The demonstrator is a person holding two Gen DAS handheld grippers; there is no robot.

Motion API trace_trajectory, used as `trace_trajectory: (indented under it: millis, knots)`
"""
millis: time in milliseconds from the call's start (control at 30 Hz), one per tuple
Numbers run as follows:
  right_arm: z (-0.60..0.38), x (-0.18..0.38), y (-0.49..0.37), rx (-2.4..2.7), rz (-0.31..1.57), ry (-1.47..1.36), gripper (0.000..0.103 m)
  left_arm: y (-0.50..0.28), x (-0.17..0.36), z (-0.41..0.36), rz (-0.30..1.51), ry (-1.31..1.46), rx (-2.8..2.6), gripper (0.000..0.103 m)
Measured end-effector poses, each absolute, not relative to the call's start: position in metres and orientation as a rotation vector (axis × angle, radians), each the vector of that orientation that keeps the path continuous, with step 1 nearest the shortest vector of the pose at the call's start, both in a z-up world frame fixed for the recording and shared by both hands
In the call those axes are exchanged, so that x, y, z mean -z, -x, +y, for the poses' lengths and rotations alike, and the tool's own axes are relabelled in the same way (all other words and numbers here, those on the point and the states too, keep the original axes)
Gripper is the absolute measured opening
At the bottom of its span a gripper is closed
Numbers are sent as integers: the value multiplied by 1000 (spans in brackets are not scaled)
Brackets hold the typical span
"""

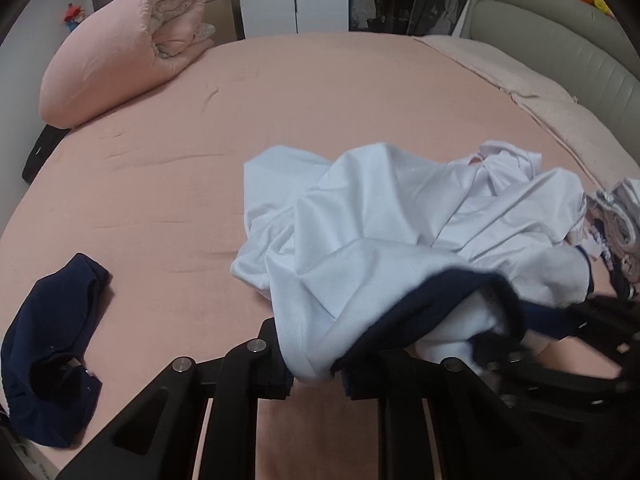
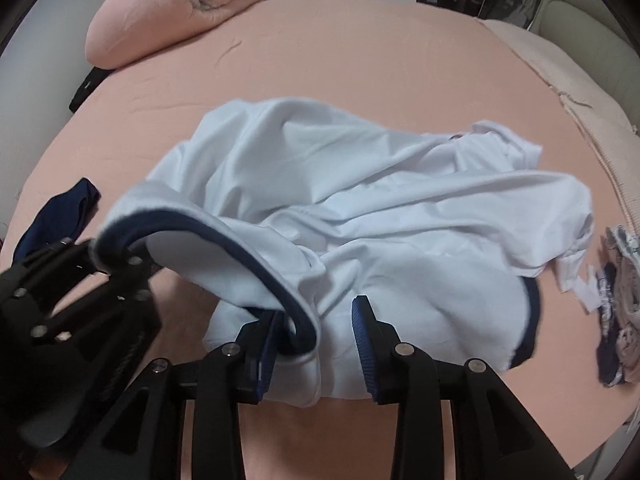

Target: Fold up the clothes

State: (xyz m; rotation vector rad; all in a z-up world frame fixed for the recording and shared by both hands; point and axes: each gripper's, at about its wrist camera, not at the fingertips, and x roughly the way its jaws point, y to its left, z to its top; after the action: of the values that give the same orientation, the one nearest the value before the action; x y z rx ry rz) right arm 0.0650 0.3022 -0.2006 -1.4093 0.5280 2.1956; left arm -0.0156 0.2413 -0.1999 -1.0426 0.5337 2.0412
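Bed: a pink sheet [image 2: 340, 48] covers a bed in a bedroom, with a wardrobe behind the far edge and a padded headboard [image 1: 560, 40] along the right edge.
Far left corner: a rolled pink quilt [image 1: 120, 60] lies clear of the work.
Near left edge: a dark blue garment [image 1: 48, 340] lies crumpled, well apart from the shirt.
Middle: a white shirt [image 2: 360, 184] with dark blue trim lies bunched near the front edge, its hem [image 2: 248, 248] lifted into an arch.
Left tongs: the left tongs [image 1: 314, 376] are clenched on the hem's left end, the white cloth draped over them.
Right tongs: the right tongs [image 2: 316, 340] stand parted, with the trimmed hem between the fingers but the pads not pressing it.
Right edge: a small heap of patterned clothes [image 2: 618, 312] lies just beside the shirt.
Step, as I judge it: taking the hem in both tongs to spread the shirt flat.
How to do it well: bite only the trimmed edge, one layer; draw the two grips apart until the hem runs straight; keep it off the heap at the right.
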Motion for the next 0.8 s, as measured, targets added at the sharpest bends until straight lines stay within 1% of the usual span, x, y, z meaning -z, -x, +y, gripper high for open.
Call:
trace_trajectory:
  millis: [133, 267, 367, 467, 567, 733, 800]
  knots:
    - [306, 206, -66, -2186, 516, 1375, 35, 28, 195, 236, 483, 1073, -2060, 15]
    - [319, 206, -75, -2160, 595, 1336, 35, 37, 191, 224, 465, 1077, -2110, 15]
    - [327, 205, -80, -2124, 591, 1315, 35, 43, 185, 218, 441, 1095, -2131, 15]
    - [334, 204, -85, -2111, 621, 1311, 43, 49, 180, 212, 393, 1122, -2147, 15]
    - [339, 201, -87, -2113, 658, 1317, 44, 51, 177, 210, 358, 1130, -2172, 15]
    - [343, 191, -90, -2119, 623, 1254, 44, 48, 170, 204, 360, 1086, -2239, 15]
    - [348, 185, -94, -2112, 612, 1196, 45, 48, 164, 199, 309, 1082, -2259, 15]
